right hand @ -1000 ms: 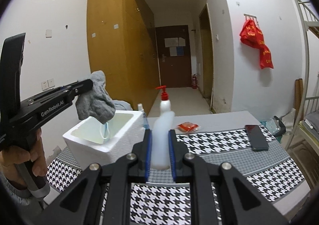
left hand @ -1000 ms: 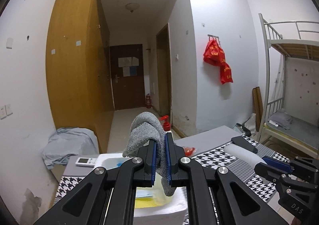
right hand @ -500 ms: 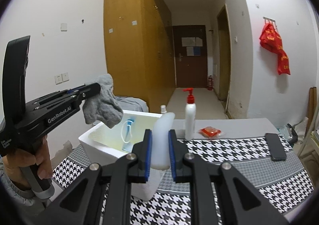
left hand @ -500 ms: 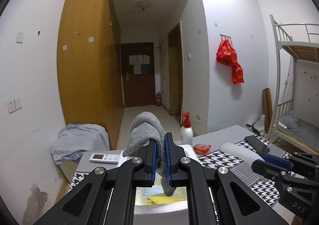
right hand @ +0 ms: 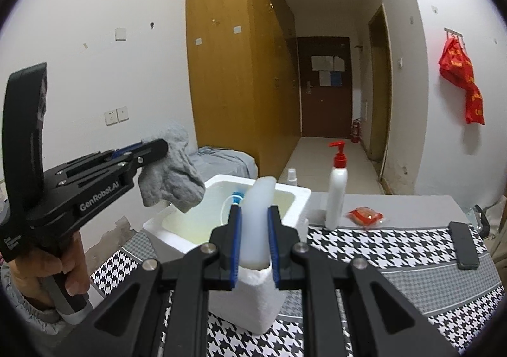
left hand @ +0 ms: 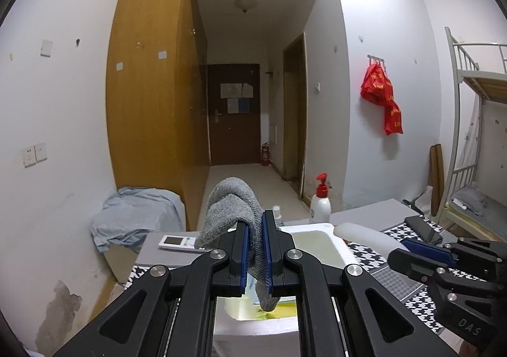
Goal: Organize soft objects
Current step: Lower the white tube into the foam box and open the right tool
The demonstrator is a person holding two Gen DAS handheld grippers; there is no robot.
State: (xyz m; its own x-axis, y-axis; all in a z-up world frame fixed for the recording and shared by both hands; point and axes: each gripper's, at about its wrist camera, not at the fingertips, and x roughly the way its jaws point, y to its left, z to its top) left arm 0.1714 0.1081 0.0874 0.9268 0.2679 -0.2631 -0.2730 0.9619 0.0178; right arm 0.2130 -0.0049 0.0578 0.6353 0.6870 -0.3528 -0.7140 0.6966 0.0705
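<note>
Soft, fuzzy knitted gray sock, squeezed between smooth blue pads on the matt black plastic left gripper. Shiny silver metal screws on its arms. Smooth, milky white foam roll, maybe soft sponge, pinched in the right gripper. Rough, grainy white foam box, yellowish inside. Flat woven black-and-white checked tablecloth. Glossy white plastic pump bottle with a red top. Crinkly shiny red packet. Smooth wooden wardrobe.
</note>
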